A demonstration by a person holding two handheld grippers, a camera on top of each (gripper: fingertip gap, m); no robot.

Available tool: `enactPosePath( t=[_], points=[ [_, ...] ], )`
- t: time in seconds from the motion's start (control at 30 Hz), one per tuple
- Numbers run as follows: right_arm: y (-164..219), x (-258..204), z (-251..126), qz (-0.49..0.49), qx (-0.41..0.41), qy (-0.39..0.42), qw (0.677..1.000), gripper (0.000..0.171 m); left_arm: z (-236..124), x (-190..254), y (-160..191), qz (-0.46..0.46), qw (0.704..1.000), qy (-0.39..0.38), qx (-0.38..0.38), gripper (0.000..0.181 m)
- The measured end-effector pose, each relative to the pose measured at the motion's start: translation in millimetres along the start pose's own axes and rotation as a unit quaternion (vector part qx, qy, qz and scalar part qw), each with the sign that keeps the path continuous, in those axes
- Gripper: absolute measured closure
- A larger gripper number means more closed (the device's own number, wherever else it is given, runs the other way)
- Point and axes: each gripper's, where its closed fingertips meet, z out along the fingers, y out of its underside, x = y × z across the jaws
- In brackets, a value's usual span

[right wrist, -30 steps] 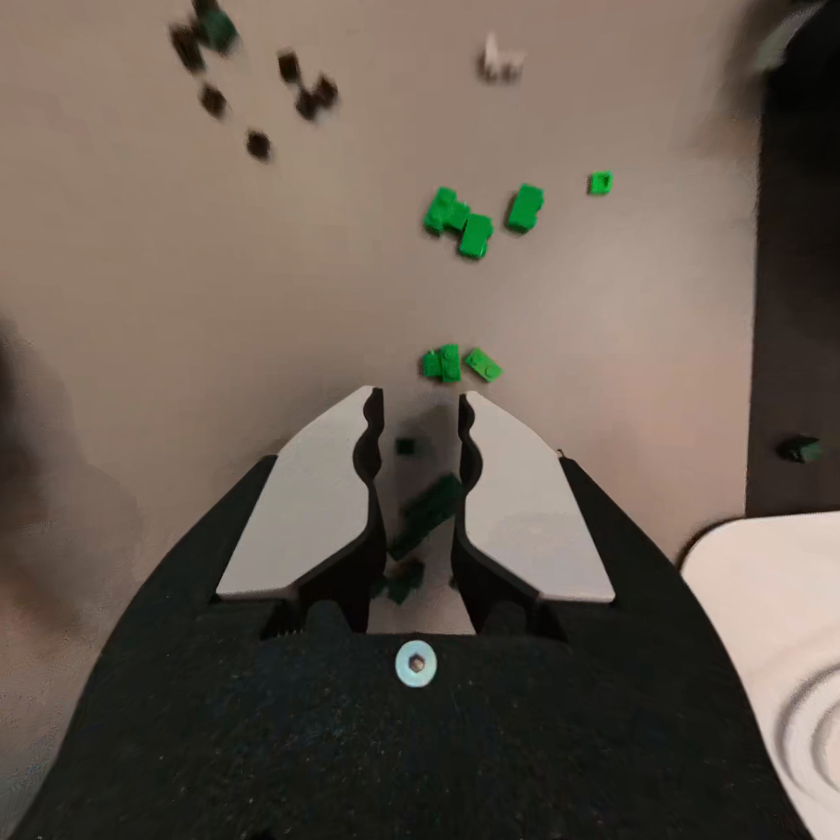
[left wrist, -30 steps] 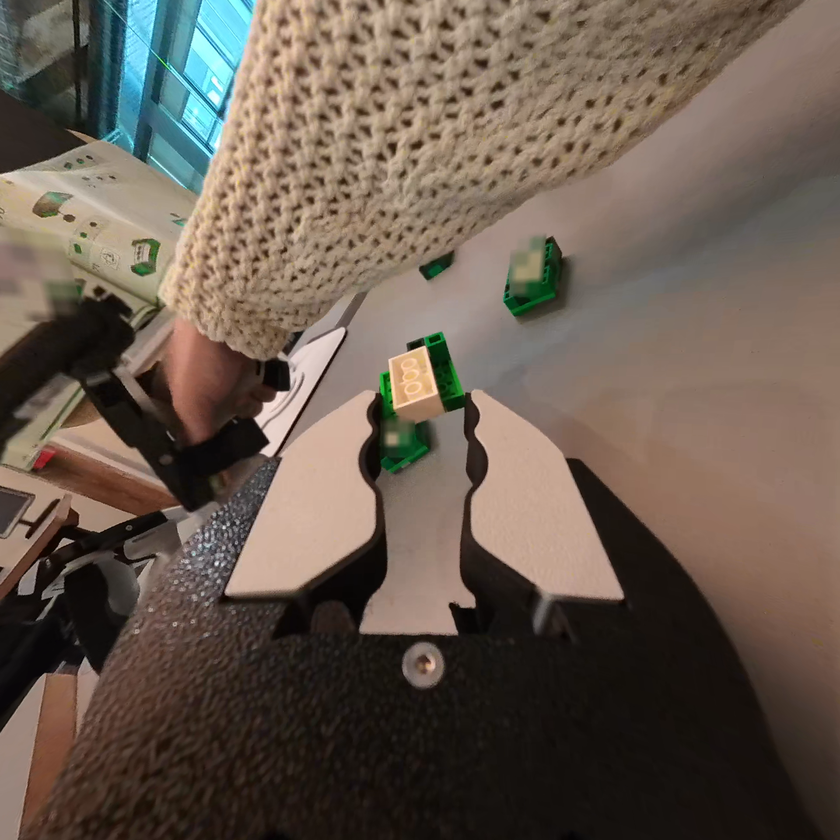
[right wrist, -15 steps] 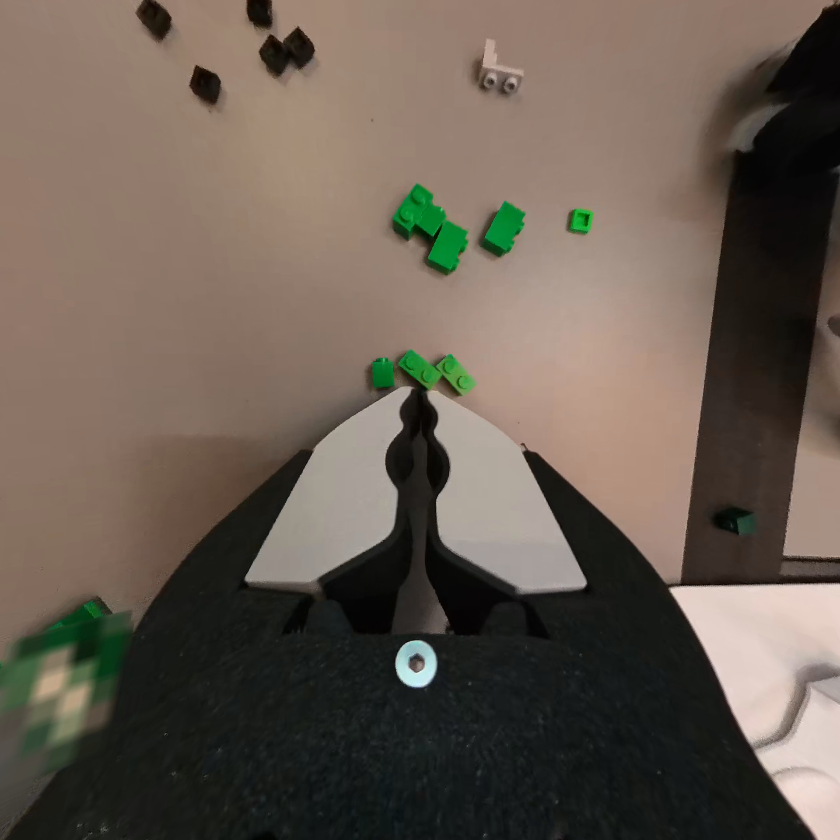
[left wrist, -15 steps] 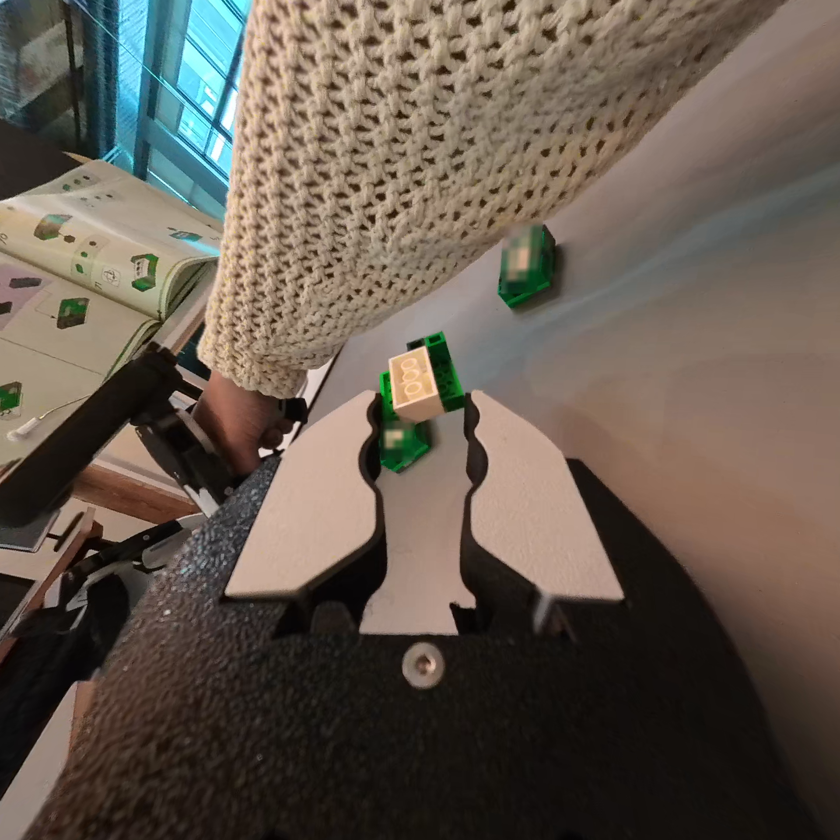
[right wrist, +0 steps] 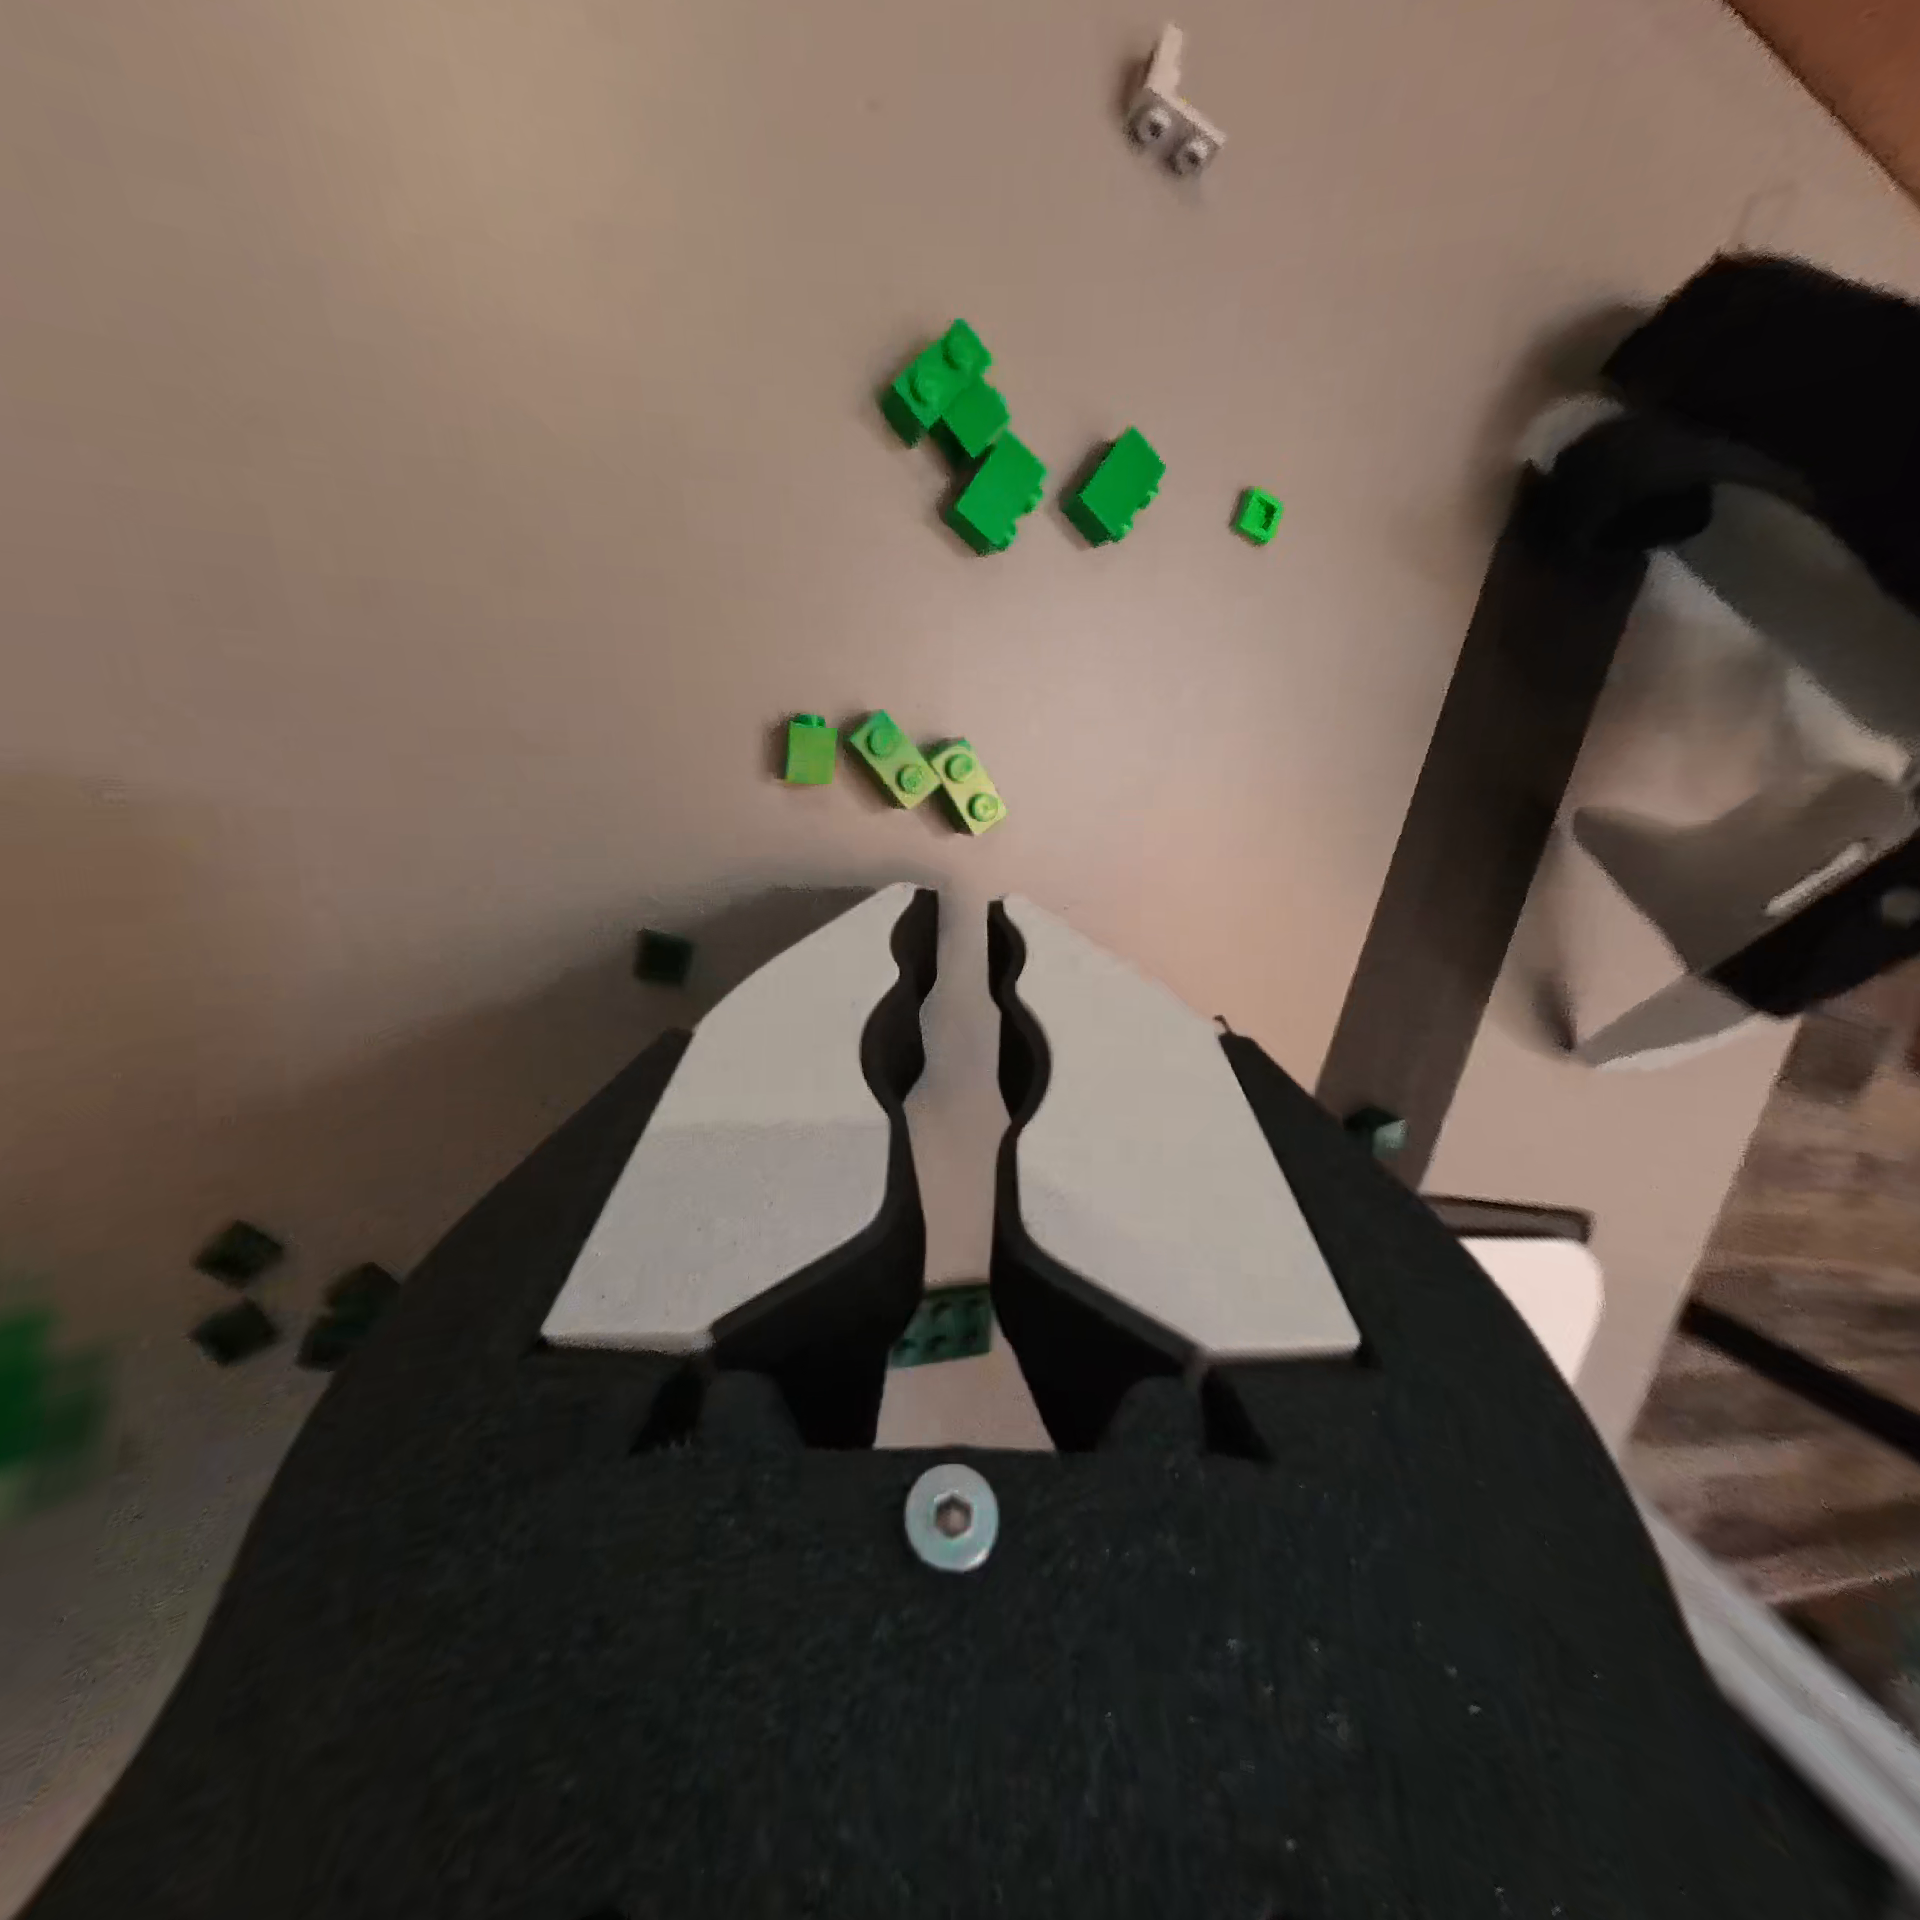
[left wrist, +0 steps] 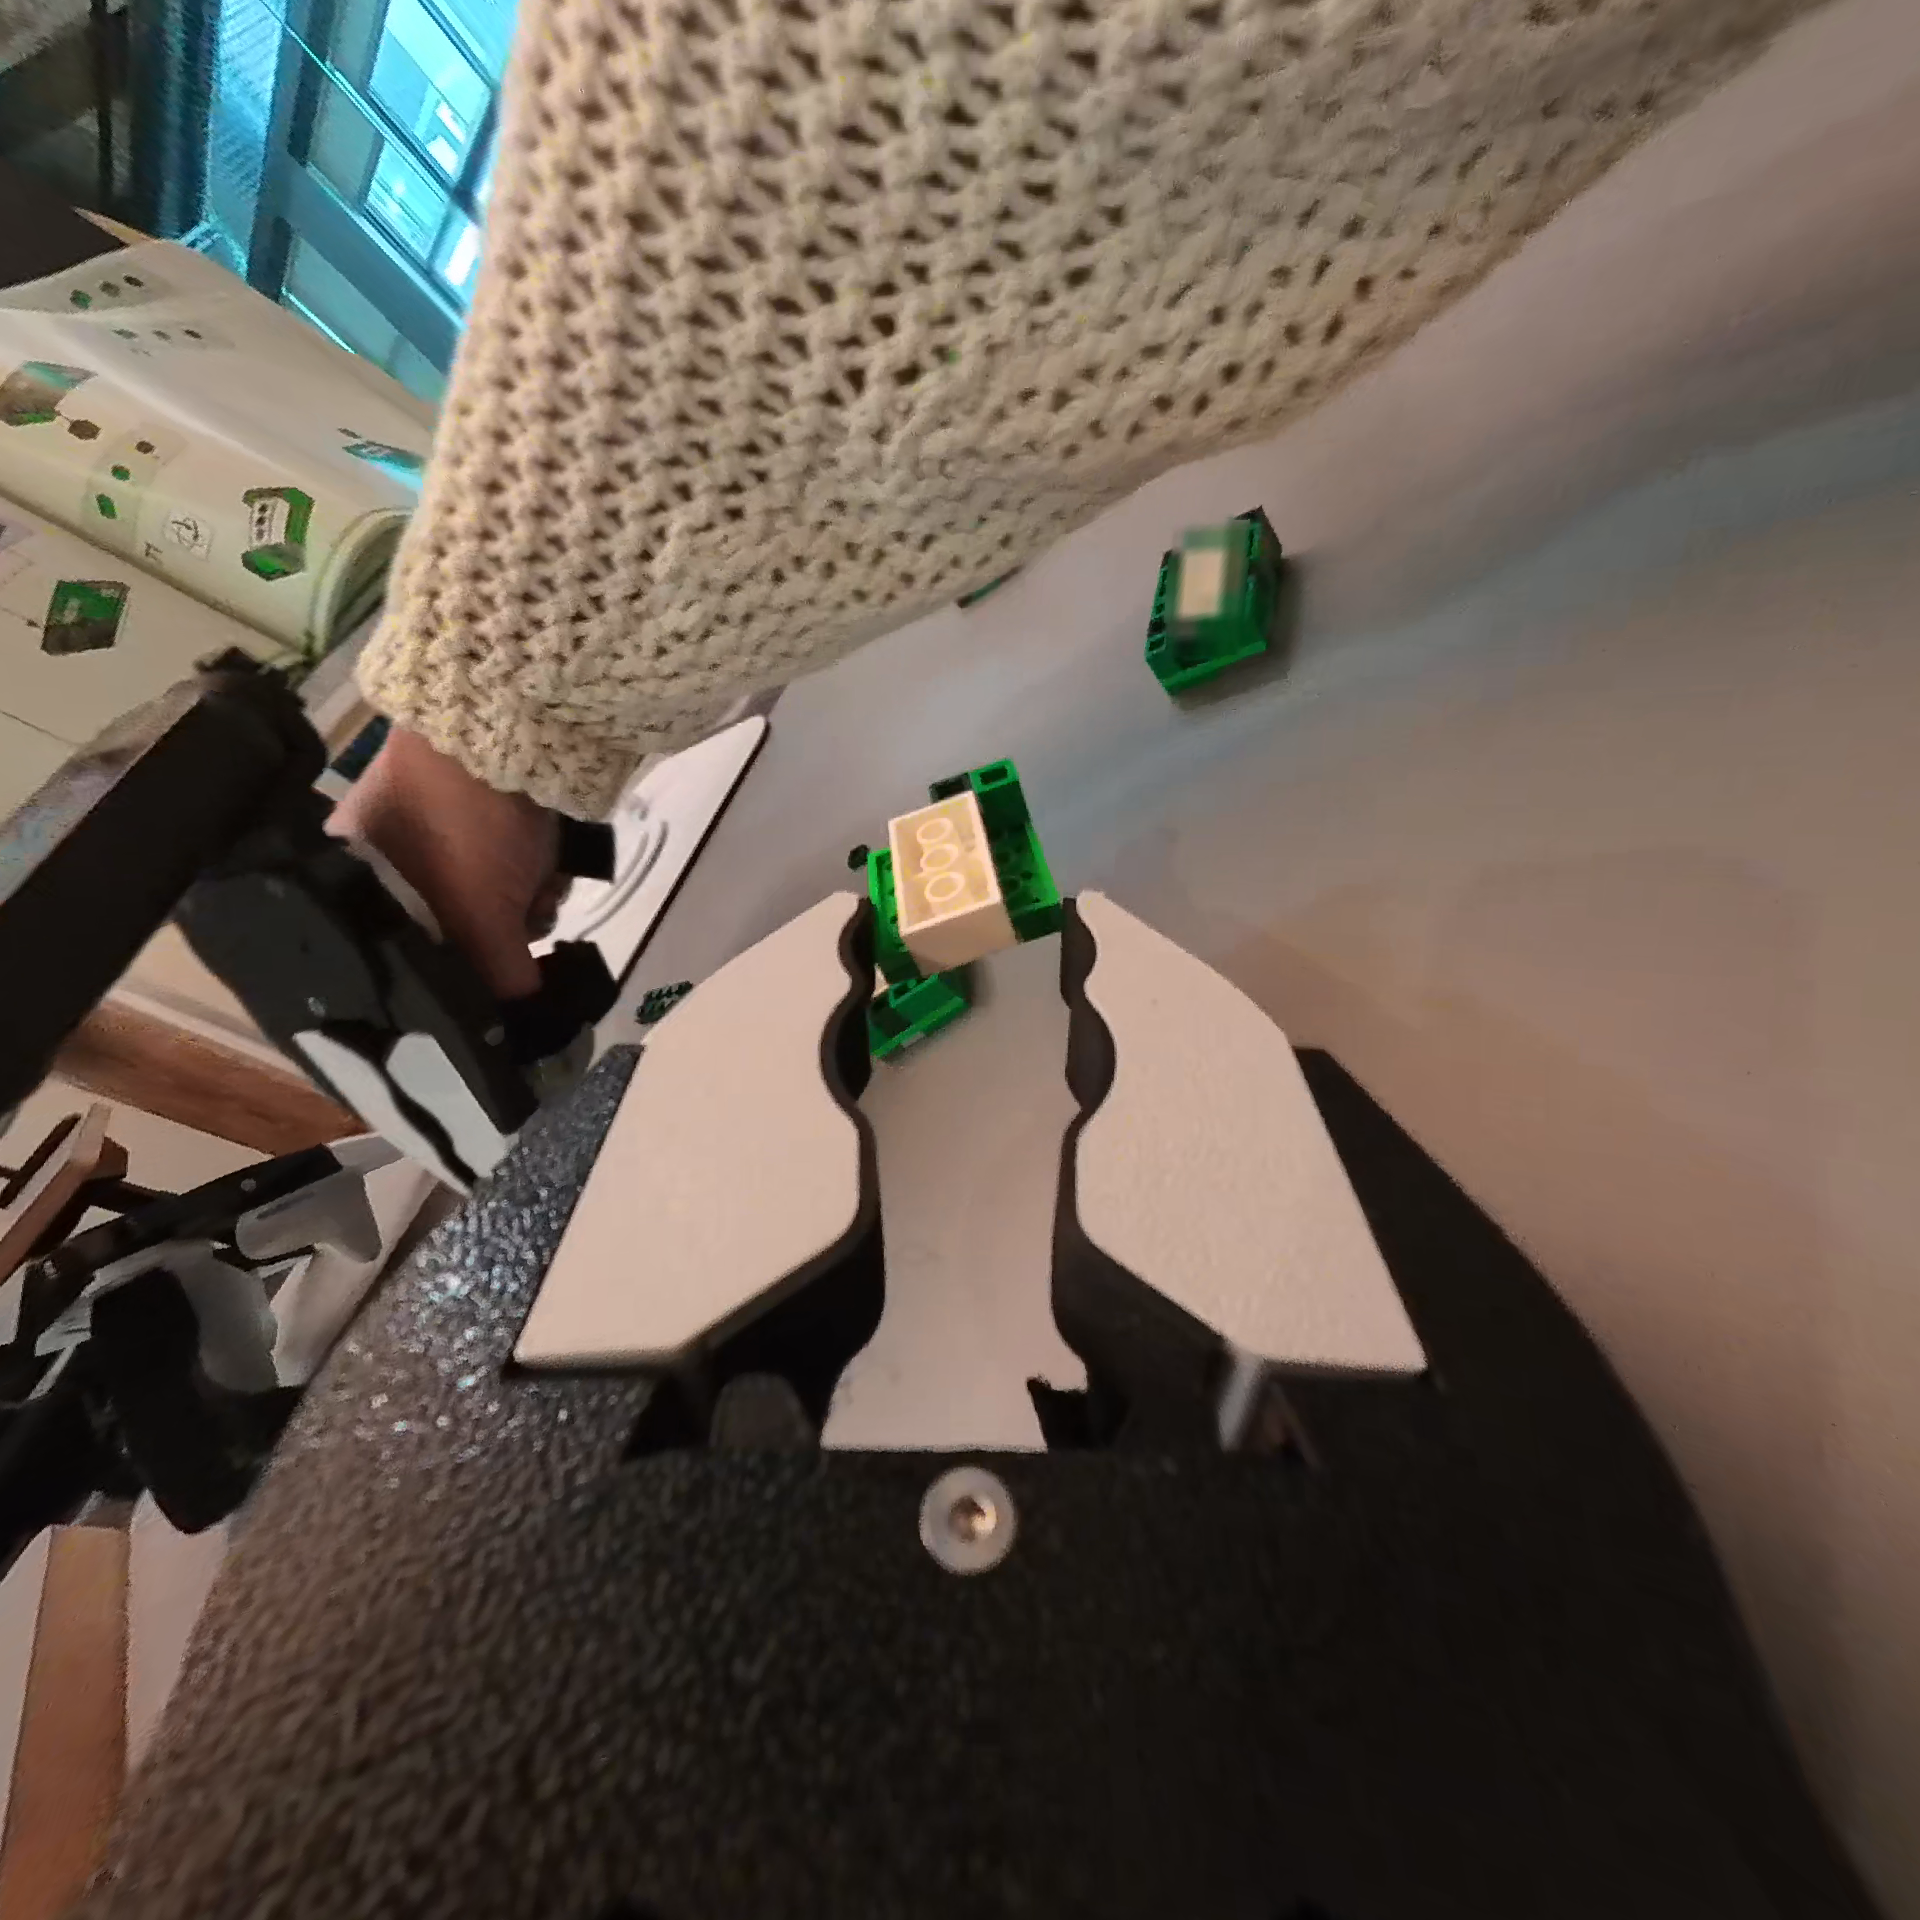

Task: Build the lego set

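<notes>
In the left wrist view my left gripper (left wrist: pixel 966 920) is open, its tips on either side of a small green build with a white brick on top (left wrist: pixel 956 894) that stands on the grey table. A second green build (left wrist: pixel 1210 603) lies farther off to the right. My right gripper (right wrist: pixel 961 904) is open by a narrow gap with nothing between its tips. It hovers just short of three small green pieces (right wrist: pixel 888 758). A dark green plate (right wrist: pixel 940 1335) lies on the table under its fingers. The right gripper also shows in the left wrist view (left wrist: pixel 405 1039), held in a hand.
A cluster of green bricks (right wrist: pixel 987 447), a tiny green piece (right wrist: pixel 1257 514) and a white bracket (right wrist: pixel 1174 114) lie farther out. Dark green pieces (right wrist: pixel 239 1278) lie at the left. A knit sleeve (left wrist: pixel 935 312) crosses above the table. An instruction booklet (left wrist: pixel 156 499) lies at the left. The tips of one gripper are about 25 cm away from the tips of the other.
My right gripper was open, shut half a second ago, and has now opened a little. The left gripper has come into its view at the right. My left gripper stays open at the build.
</notes>
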Motion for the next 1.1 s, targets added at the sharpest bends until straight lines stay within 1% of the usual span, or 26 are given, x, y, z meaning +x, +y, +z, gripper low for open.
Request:
enactPosePath(
  t=[0.1, 0.2, 0.27, 0.37, 0.5, 0.7, 0.87, 1.1],
  points=[
    [-7.3, 1.4, 1.8, -0.069, -0.011, -0.015, 0.997, 0.159, 0.3, 1.2, 0.2, 0.004, 1.0, 0.002, -0.002, 0.147],
    [-10.3, 9.9, 4.2, -0.103, -0.034, -0.013, 0.994, 0.158, 0.4, 1.5, 0.8, 0.002, 1.0, 0.004, -0.003, 0.147],
    [-11.5, 13.6, 6.7, -0.108, -0.043, -0.021, 0.993, 0.159, 0.4, 1.4, 0.9, 0.001, 1.0, 0.004, -0.003, 0.147],
    [-15.0, 5.6, 8.9, -0.11, -0.038, -0.068, 0.991, 0.157, -0.1, 1.0, -0.9, 0.002, 1.0, 0.003, 0.0, 0.147],
    [-18.3, 1.7, 10.3, -0.105, -0.035, -0.1, 0.989, 0.159, 0.5, 2.5, 0.0, 0.004, 1.0, 0.006, -0.003, 0.147],
    [-8.4, 4.0, 13.1, -0.12, -0.072, -0.097, 0.985, 0.159, 1.2, 4.8, 0.5, 0.007, 1.0, 0.012, -0.005, 0.147],
    [-13.4, 4.3, 10.3, -0.123, -0.062, -0.094, 0.986, 0.159, 1.6, 5.6, 0.7, 0.01, 1.0, 0.013, -0.006, 0.147],
    [-23.5, -6.6, 4.8, -0.136, -0.059, -0.114, 0.982, 0.158, 1.9, 7.8, -1.3, 0.012, 1.0, 0.016, -0.003, 0.147]
  ],
)
